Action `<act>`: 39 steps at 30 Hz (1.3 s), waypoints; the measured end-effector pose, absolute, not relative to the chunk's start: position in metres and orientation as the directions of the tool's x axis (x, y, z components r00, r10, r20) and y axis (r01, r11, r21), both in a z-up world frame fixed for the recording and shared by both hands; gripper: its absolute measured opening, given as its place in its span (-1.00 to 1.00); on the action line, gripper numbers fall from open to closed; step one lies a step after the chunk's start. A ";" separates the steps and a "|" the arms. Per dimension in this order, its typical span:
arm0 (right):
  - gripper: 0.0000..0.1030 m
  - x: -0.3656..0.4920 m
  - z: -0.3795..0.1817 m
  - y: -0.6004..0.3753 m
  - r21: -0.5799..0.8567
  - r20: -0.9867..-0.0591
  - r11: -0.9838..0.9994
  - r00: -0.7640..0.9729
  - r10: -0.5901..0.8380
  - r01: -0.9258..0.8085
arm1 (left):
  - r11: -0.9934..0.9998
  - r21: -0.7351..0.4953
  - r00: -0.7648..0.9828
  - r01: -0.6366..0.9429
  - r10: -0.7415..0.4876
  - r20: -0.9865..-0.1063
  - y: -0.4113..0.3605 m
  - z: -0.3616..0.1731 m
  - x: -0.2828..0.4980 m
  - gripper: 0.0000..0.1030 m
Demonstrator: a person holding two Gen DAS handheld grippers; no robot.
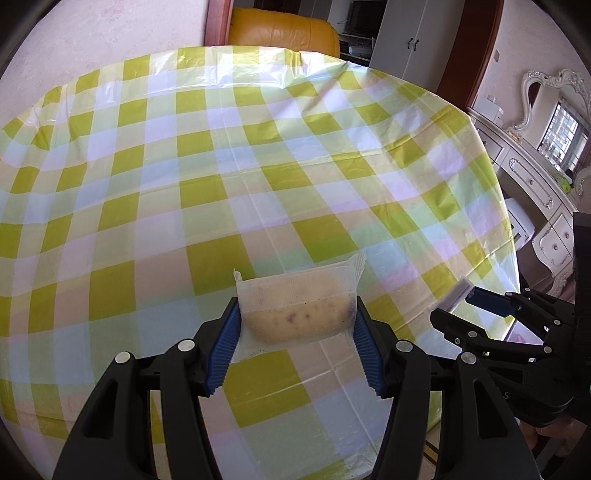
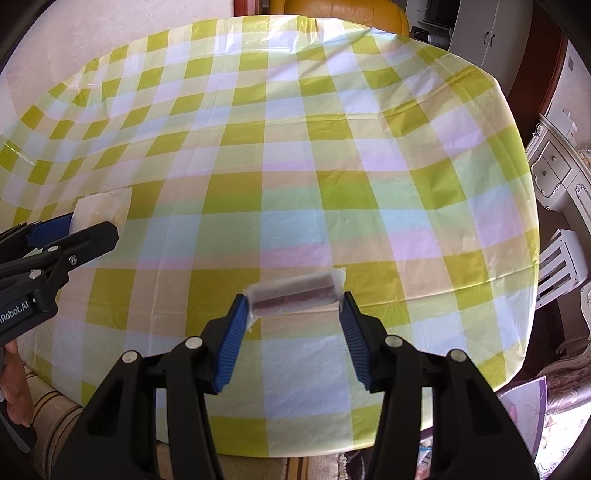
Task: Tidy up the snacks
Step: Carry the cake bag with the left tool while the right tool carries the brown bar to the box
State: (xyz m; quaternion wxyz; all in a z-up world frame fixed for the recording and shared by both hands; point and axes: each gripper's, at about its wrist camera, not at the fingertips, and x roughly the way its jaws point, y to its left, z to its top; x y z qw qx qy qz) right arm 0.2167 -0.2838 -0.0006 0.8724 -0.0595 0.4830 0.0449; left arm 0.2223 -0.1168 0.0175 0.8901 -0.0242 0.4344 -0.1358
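The left gripper [image 1: 297, 317] clamps a clear-wrapped pale bread snack [image 1: 297, 308] between its blue ribbed pads [image 1: 225, 350], one pad against each short end of the packet, which is lifted above the table. Below it spreads a round table under a yellow-green and white checked plastic tablecloth [image 1: 221, 166], creased along fold lines. At the lower right edge of the view the right gripper [image 1: 465, 295] reaches in, with a small pale wrapped snack [image 1: 456, 293] at its tip. Beyond the table stand an orange leather chair [image 1: 284, 33], a white cupboard [image 1: 417, 40] and an ornate white dresser with a mirror [image 1: 546, 177].
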 end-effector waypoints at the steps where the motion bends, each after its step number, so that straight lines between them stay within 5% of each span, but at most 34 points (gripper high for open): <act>1: -0.01 0.214 0.000 -0.287 -0.062 -0.849 0.989 0.529 0.017 -0.131 | 0.960 -0.158 0.584 0.233 -0.268 -0.766 -0.122 0.019 0.220 0.10; 39: -0.01 0.102 0.001 -0.448 -0.091 -0.865 0.979 0.472 -0.169 0.183 | 0.774 -0.151 0.389 0.615 -0.464 -0.796 -0.295 0.029 0.117 0.10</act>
